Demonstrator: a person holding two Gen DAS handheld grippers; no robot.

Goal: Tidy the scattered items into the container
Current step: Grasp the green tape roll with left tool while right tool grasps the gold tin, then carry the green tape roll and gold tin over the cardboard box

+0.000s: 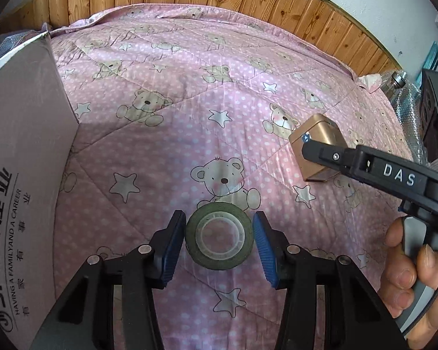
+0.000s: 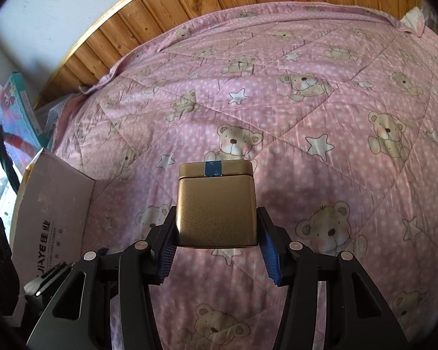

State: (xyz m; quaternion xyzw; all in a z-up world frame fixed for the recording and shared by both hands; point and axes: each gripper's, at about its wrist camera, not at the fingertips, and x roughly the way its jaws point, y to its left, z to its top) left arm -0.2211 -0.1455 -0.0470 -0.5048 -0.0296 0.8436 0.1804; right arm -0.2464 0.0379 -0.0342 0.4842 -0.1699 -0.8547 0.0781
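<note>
Two items are in hand at once, one per tool, which looks like a way to clear the bed in a single trip. The left tongs (image 1: 219, 240) sit low over the pink bear-print quilt (image 1: 189, 93), their blue pads on either side of a dark roll of tape (image 1: 219, 240) that lies flat with its clear core facing up; the pads seem to touch its rim, so I judge it pinched, or very nearly so, though whether it has left the quilt cannot be told. The right tongs (image 2: 216, 240) are pinching a gold tin (image 2: 216, 204) by its two side walls, lid away from the camera with a blue tape strip (image 2: 212, 168) across the seam, probably to keep the lid from popping open. From the left camera the tin hangs at about 3 o'clock from the roll, clear of the quilt, with a hand (image 1: 408, 268) on the trigger. The cardboard box (image 1: 23, 175), the likely container, stands at 9 o'clock of the roll, its tall printed wall facing in, so both loads must rise over that wall. Bubble wrap (image 1: 408, 116) and a metal-capped bottle (image 1: 394, 83) lie at 2 o'clock, out of the path.
</note>
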